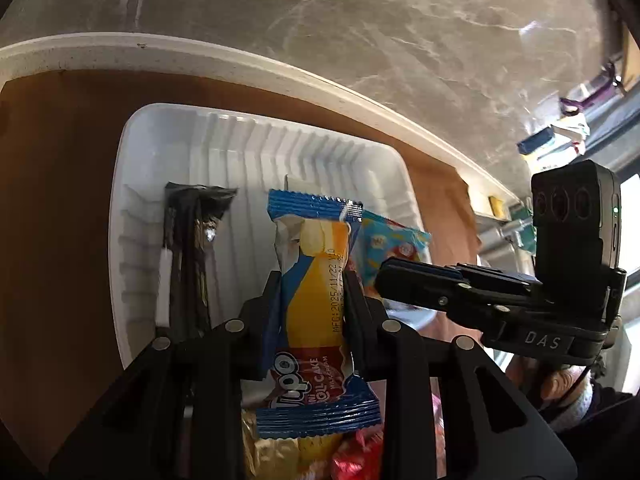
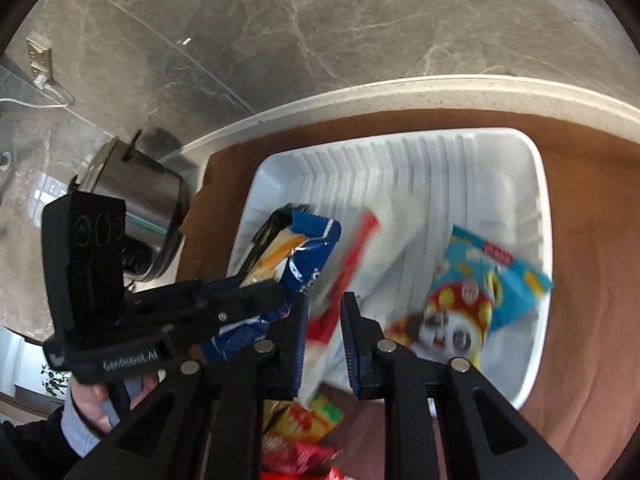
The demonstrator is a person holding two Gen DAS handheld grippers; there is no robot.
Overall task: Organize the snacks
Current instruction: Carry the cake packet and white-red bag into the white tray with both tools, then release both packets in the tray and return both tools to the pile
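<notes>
A white ribbed tray [image 1: 140, 152] sits on the brown table. My left gripper [image 1: 311, 280] is shut on a blue and orange Tipo roll cake packet [image 1: 316, 280], held over the tray's near side. A black snack bar [image 1: 192, 248] lies in the tray at left, and a light blue cartoon packet [image 1: 392, 244] lies at right. In the right wrist view, my right gripper [image 2: 324, 300] has its fingers close around a red and white packet [image 2: 352, 252] above the tray [image 2: 536, 184]; the picture is blurred. The blue cartoon packet [image 2: 480, 288] lies to its right. The left gripper with the Tipo packet [image 2: 304, 248] is at left.
Loose red, gold and yellow snacks [image 2: 304, 432] lie on the table just below the grippers. A steel pot [image 2: 136, 196] stands at the table's left end. The table's pale edge [image 1: 280, 76] runs behind the tray, with marble floor beyond.
</notes>
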